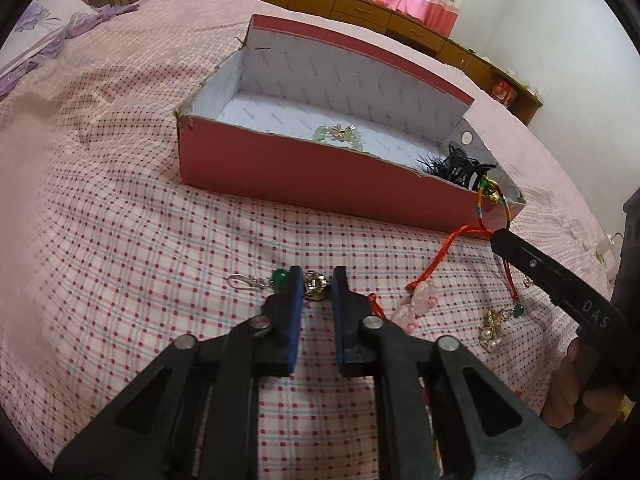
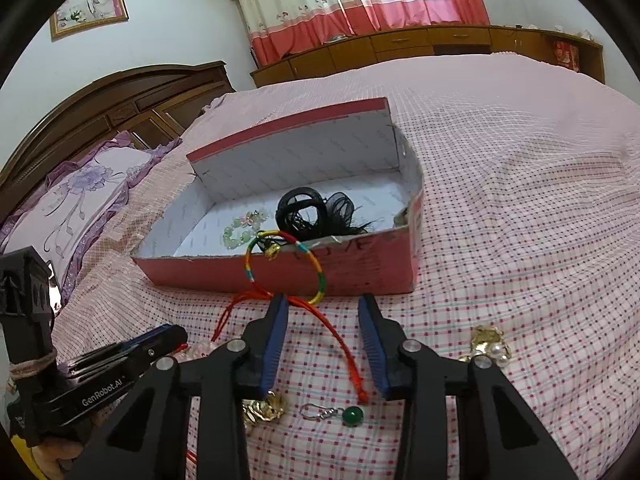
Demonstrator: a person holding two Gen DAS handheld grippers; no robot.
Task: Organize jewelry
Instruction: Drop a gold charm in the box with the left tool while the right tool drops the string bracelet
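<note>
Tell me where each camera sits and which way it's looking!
Left wrist view: sits on the left gripper, looking across the checked bedspread toward the red box. Its own blue-padded fingers show.
Right wrist view: sits on the right gripper, facing the box's open top and the curtains. Its own spread fingers show.
Shared: both see the box and the rainbow bracelet, and each sees the other gripper.

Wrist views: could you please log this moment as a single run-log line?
left tool: straddling gold ornament on bed, grip unclear | right tool: open, multicolour bracelet hooked on one finger before red box
</note>
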